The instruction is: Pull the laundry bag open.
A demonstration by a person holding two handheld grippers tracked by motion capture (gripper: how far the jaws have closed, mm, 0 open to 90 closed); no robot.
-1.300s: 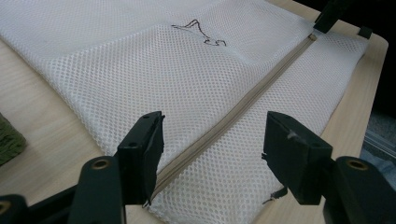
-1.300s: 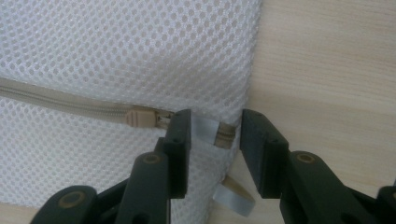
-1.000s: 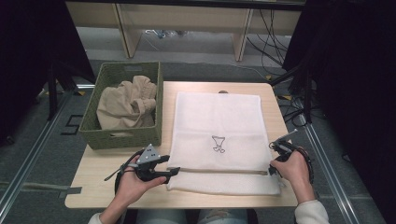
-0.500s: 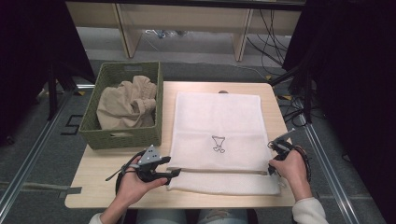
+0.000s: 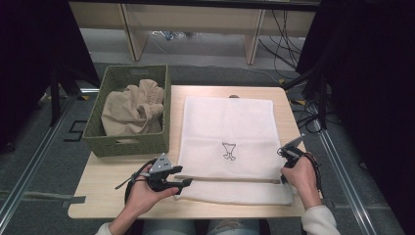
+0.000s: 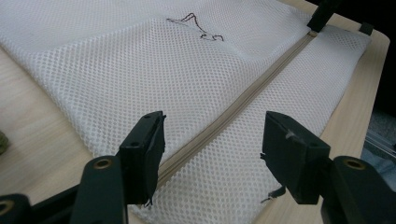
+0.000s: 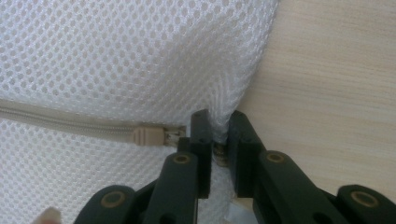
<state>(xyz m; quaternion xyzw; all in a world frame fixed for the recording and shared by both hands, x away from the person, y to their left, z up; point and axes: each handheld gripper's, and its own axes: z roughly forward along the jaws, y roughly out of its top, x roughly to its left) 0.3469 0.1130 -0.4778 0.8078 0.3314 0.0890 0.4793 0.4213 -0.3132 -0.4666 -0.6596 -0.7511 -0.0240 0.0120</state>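
A white mesh bag [image 5: 227,132] with a small dark emblem lies flat on the wooden table [image 5: 98,196]. A beige zipper [image 5: 230,179] runs across its near part. My right gripper [image 5: 283,177] is at the zipper's right end. In the right gripper view its jaws [image 7: 219,126] have just been closing and now pinch a fold of mesh [image 7: 116,56] beside the zipper pull [image 7: 149,136]. My left gripper [image 5: 185,185] lies at the bag's left edge. Its jaws [image 6: 212,140] have narrowed a little but stand open astride the zipper [image 6: 233,107], pads off the fabric.
A green woven basket [image 5: 112,144] holding crumpled beige cloth [image 5: 132,107] sits on the table's left side, touching the bag's left edge. The bag's right edge lies close to the table's right rim. Cables and dark stands surround the table on the floor.
The right hand has shifted slightly left onto the bag's right edge and its jaws have shut on the mesh there. The left hand has kept still.
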